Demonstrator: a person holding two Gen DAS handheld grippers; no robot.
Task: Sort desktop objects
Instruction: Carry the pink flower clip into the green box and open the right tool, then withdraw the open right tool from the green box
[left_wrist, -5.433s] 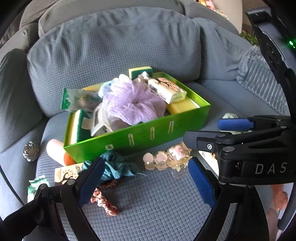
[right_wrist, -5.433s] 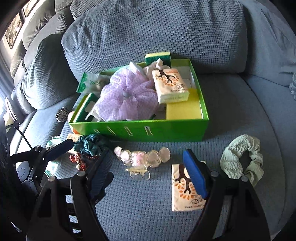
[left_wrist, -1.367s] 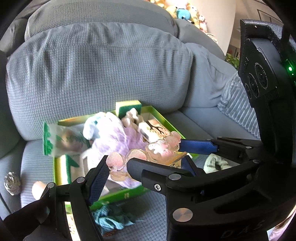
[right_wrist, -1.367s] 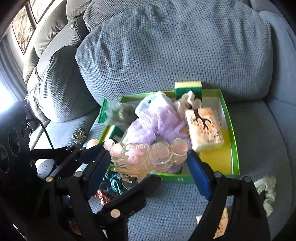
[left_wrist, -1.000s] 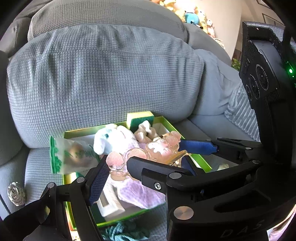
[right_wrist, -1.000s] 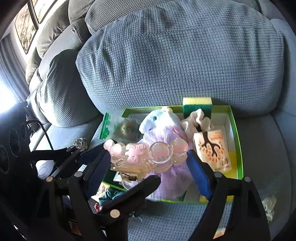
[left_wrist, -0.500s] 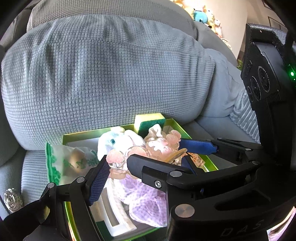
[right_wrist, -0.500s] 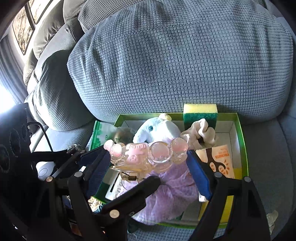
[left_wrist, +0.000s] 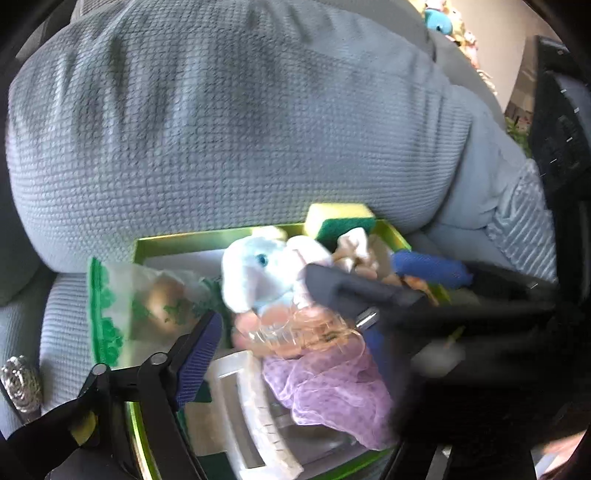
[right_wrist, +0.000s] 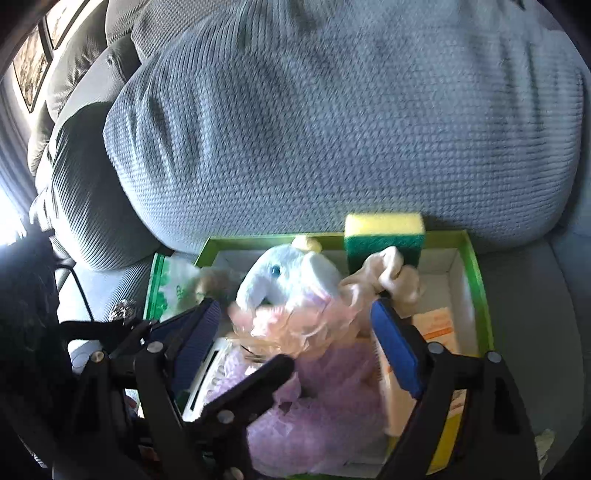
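while both grippers' jaws stand apart, the left's opening, the pink hair clip (left_wrist: 295, 332) lies blurred, no writing legible.

Left gripper (left_wrist: 291, 343) angled downward, jaws opening; right gripper (right_wrist: 299, 343) angled downward alongside it, jaws spread wide.
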